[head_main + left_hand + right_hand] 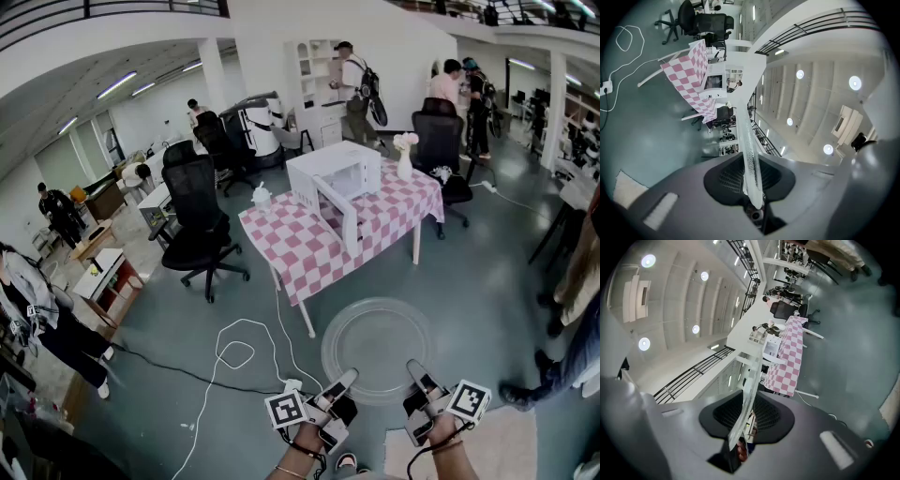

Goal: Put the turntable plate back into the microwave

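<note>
2 grips | left gripper (343,380) | right gripper (417,373) | jaws pinch turntable plate (379,350) rim

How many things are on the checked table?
3: microwave in the middle, flower vase far right, small white container at left edge. More may hide behind the microwave.

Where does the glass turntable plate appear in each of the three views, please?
Head view: turntable plate at lower centre, a clear disc seen face-on.
Left gripper view: edge-on, a thin clear strip rising from the jaws, lower centre.
Right gripper view: edge-on again, a tilted strip above the jaws, lower centre.
Shared landmark: the pink checked table.
</note>
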Demonstrator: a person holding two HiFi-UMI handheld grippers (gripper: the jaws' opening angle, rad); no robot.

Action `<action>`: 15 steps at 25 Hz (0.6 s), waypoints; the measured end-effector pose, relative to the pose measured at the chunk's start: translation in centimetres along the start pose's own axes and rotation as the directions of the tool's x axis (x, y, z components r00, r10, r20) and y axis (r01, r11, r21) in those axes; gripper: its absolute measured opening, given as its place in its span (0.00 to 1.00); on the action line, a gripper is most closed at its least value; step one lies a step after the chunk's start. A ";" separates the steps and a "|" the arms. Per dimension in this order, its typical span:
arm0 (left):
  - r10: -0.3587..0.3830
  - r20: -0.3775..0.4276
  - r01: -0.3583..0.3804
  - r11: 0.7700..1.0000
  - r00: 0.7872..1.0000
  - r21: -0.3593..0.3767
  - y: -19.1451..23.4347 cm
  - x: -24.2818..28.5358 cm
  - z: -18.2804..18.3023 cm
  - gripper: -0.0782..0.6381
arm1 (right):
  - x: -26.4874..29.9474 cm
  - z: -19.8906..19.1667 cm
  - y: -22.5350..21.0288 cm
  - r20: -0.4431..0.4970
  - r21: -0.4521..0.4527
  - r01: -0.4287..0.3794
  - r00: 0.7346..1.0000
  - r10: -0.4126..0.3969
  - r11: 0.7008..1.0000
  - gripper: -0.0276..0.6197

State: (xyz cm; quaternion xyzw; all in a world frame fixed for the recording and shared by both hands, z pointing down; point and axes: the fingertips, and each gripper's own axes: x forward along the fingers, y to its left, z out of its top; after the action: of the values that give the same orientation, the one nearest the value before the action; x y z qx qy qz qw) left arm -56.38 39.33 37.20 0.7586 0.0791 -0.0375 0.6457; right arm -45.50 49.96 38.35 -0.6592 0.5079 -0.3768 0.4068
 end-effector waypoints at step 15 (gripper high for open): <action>-0.009 -0.041 0.011 0.999 0.999 0.030 1.0 0.6 3.9 0.16 | 3.6 -0.2 -0.1 0.010 -0.014 0.007 1.000 -0.007 1.000 0.17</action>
State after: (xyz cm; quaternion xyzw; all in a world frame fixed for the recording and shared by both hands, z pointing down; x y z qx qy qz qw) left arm -55.40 35.37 37.47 0.7684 0.0954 -0.0265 0.6322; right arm -44.87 46.44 38.85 -0.6654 0.5064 -0.3715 0.4034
